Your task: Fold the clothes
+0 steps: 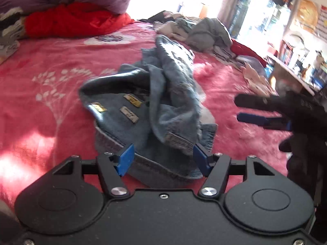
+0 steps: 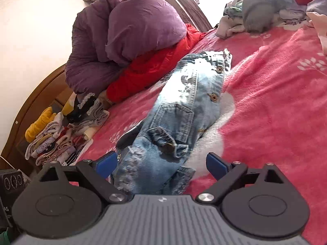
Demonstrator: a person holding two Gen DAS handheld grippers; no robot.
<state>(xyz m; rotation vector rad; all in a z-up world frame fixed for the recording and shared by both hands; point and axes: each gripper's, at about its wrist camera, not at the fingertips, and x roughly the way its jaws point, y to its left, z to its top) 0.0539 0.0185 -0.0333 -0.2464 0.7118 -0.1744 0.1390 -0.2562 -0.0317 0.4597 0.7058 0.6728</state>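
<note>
One crumpled pale denim jacket (image 2: pixel 179 110) on pink blanket (image 2: pixel 276 112), both claws apart, empty.

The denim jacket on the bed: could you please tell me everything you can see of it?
The denim jacket is light blue, faded and distressed, with metal snap buttons, a flapped chest pocket and small sewn labels inside a dark-lined collar. It lies crumpled and partly bunched on the pink floral blanket, not yet folded. The left gripper stands open with the jacket's hem between its blue pads, which do not seem to press it. The right gripper is open too, straddling the jacket's near end.
</note>
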